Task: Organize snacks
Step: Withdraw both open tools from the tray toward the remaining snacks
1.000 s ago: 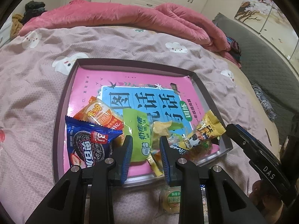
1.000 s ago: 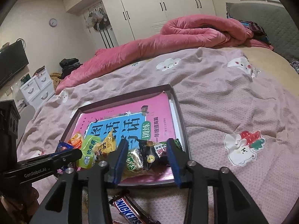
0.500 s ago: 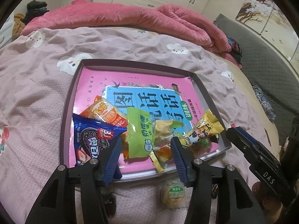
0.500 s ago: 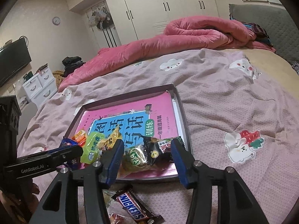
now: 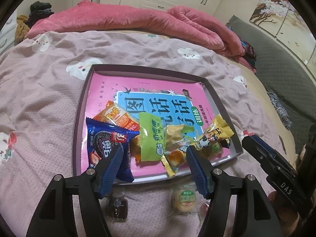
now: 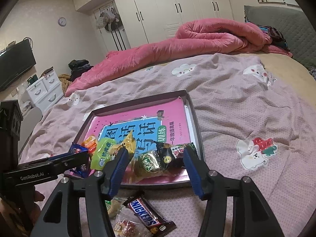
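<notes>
Nearest the left wrist camera, the left gripper [image 5: 154, 154] is seen with its jaws parted wide; they have just been opening, and nothing is pressed between the blue pads. Just below it, on the mauve bedspread [image 5: 39, 102], a round green-labelled pastry [image 5: 184, 198] and a small dark brown sweet [image 5: 117, 209] are found lying outside the tray. In the right wrist view, the right gripper [image 6: 156, 158] is held with its jaws moderately apart, also just opened further; a dark green snack packet [image 6: 151, 163] and a black packet [image 6: 169, 156] are framed between the fingers, but no pad is seen pressing on them. Beneath this gripper a Snickers bar [image 6: 147, 215] is laid on the bedspread, with a clear-wrapped snack [image 6: 124, 226] beside it.

Further on, the dark-rimmed tray [image 5: 79, 118] is set on the bed, lined with a pink and blue workbook [image 5: 158, 102]. Along its near edge the snacks are heaped: a blue Oreo packet [image 5: 106, 144], an orange packet [image 5: 116, 116], a lime-green packet [image 5: 152, 136], and a yellow cow-print packet [image 5: 215, 134].

Beyond the tray, a rumpled pink duvet [image 5: 128, 21] is stretched across the bed, and white wardrobes [image 6: 177, 9] are lined against the far wall.
</notes>
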`<state>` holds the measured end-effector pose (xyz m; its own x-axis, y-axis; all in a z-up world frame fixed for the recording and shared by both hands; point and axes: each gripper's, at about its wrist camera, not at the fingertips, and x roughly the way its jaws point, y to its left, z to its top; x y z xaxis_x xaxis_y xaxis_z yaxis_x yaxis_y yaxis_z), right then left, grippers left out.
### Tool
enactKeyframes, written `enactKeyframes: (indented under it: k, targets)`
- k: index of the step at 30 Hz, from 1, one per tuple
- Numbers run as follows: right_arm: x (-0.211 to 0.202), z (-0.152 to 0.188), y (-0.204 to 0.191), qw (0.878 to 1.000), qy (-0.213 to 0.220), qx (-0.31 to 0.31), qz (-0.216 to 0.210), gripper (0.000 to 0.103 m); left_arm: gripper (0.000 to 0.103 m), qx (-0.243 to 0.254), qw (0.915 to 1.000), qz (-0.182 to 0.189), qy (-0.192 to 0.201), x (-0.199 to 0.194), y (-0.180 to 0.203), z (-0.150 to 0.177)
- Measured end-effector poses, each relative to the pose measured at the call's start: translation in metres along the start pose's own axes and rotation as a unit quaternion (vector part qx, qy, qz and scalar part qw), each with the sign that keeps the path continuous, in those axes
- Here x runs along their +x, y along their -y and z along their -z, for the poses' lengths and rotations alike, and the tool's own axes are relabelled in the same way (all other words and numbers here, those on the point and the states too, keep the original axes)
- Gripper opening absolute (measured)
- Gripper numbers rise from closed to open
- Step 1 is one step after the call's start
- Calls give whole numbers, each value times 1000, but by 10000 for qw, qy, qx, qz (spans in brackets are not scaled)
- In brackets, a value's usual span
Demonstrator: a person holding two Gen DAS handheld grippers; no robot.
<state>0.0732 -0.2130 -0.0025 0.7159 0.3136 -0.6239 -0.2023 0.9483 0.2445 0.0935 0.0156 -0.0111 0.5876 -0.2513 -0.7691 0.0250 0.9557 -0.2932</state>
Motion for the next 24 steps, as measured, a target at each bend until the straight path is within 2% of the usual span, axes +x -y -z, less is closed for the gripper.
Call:
enactKeyframes:
  k: [16, 24]
  targets:
    - [-13, 3, -4, 10000, -2, -55, -42, 58, 71, -14, 9999, -142, 35, -15, -10, 3]
    - [-22, 12, -10, 9998, -137, -128, -114, 64, 73, 103, 9998, -140, 1, -22, -7, 9]
